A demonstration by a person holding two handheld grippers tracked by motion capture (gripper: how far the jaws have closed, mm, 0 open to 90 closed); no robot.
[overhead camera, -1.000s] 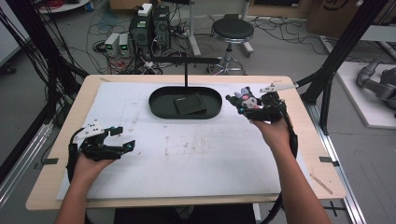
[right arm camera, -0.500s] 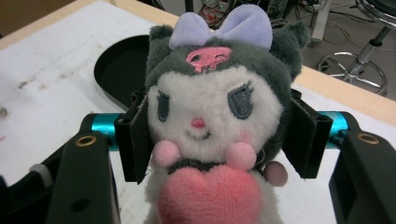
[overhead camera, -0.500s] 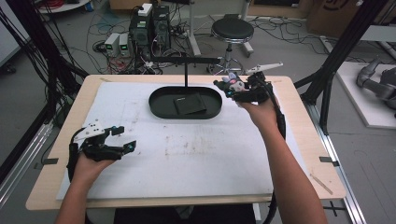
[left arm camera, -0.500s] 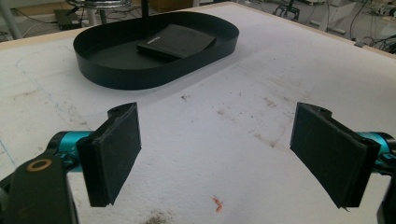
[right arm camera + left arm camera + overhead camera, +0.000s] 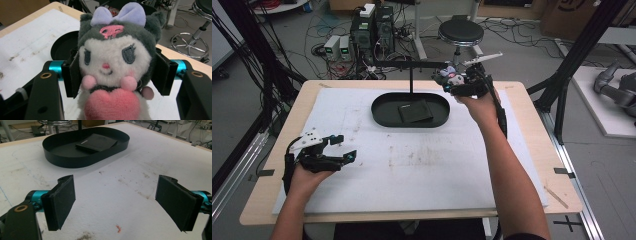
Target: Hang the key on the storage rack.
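Above the tray (image 5: 382, 114), right tongs (image 5: 115, 75) around plush (image 5: 115, 65).

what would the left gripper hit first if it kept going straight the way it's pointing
Probably the black oval tray. The left gripper is open, its jaws aimed across bare white table cover toward the tray's near wall, with nothing between. If it travels level above the cover, it might clear the rim; depth is hard to judge.

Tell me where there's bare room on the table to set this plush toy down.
The white mat lies bare between the black tray and the near edge, right of the left gripper. The tray's left half is free; a black wallet fills its right.
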